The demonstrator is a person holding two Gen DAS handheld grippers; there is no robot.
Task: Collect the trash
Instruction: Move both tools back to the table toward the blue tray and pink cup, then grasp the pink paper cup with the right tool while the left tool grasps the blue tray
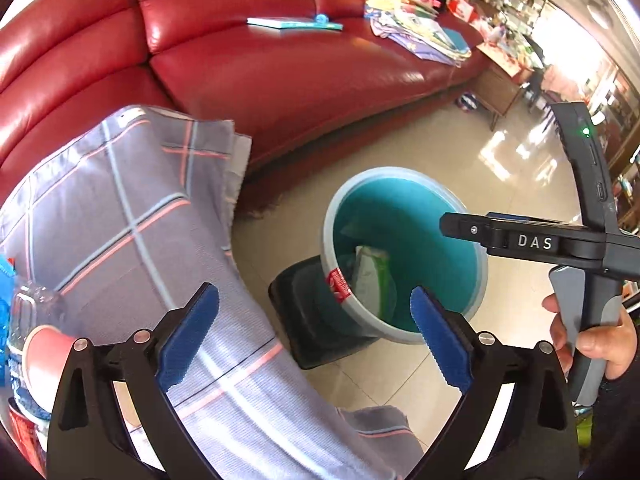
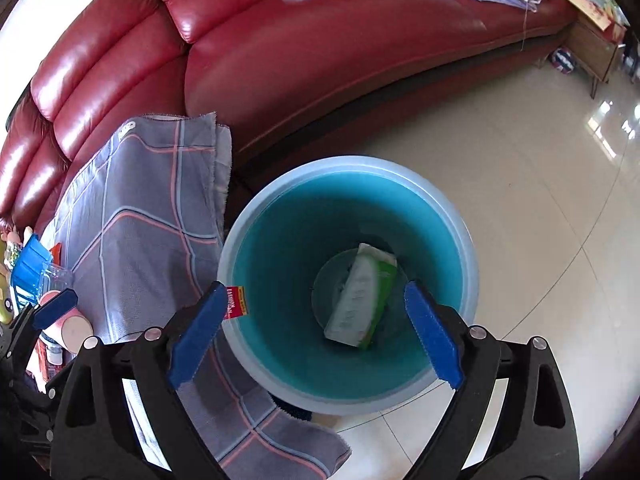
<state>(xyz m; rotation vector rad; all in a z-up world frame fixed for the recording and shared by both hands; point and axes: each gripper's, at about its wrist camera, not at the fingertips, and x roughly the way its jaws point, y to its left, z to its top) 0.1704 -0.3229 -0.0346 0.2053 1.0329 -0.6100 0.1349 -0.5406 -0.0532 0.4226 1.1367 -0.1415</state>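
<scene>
Trash carton (image 2: pixel 362 294) lies at the frame's centre inside your teal bin (image 2: pixel 256 208); your right gripper (image 2: pixel 316 332) hangs spread and empty above it, and your left gripper (image 1: pixel 316 336) is likewise spread, free for the clutter at lower left.

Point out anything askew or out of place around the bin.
The grey checked cloth hangs off its surface with a frayed edge beside the teal plastic bin. The green-and-white carton lies inside; nothing spilled.

Teal bin (image 2: pixel 280 240), grey plaid cloth (image 2: pixel 152 208)
</scene>
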